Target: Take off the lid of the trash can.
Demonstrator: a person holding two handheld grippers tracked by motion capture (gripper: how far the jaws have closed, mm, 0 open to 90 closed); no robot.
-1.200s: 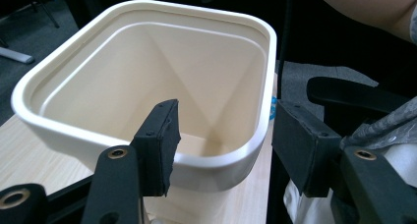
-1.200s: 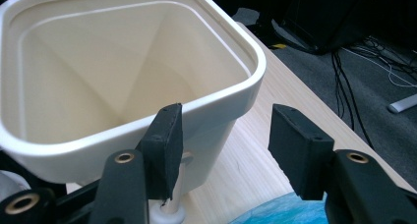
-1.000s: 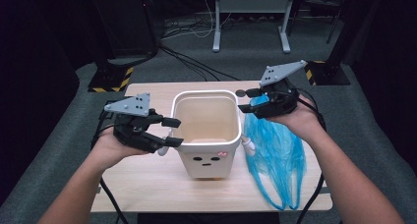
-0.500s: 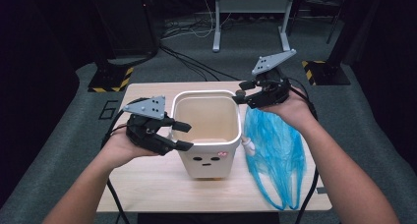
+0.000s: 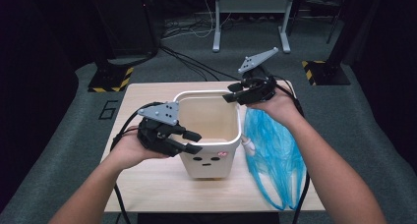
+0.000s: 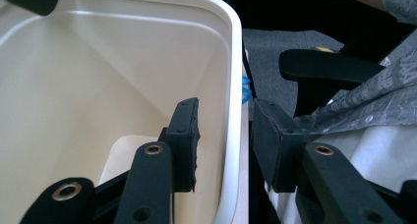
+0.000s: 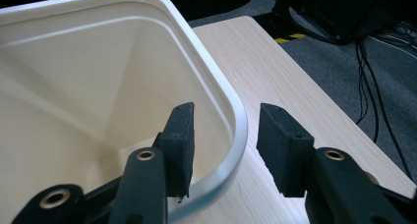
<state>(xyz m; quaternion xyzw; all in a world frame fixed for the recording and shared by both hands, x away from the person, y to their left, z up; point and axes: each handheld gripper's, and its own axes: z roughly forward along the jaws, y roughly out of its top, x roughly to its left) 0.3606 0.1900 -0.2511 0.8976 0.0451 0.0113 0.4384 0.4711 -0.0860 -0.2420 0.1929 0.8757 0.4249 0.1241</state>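
Near edge: your left gripper (image 5: 193, 141) straddles the near-left corner of the white bin (image 5: 209, 157), one jaw inside the wall, one outside. In the left gripper view the jaws have just been closing on the rim (image 6: 235, 62) w/ gaps on both sides, so they're apart, not clamping. Bin stands upright at table (image 5: 147, 184) centre, face print toward you. Blue plastic bag (image 5: 273, 155) lies flat just right of bin. Far side: your right gripper (image 5: 236, 94) straddles the far-right corner; its jaws have also just been closing, rim (image 7: 231, 111) between them, pads clear of it. Beyond table: floor cables (image 5: 196, 62), metal stand (image 5: 251, 17).
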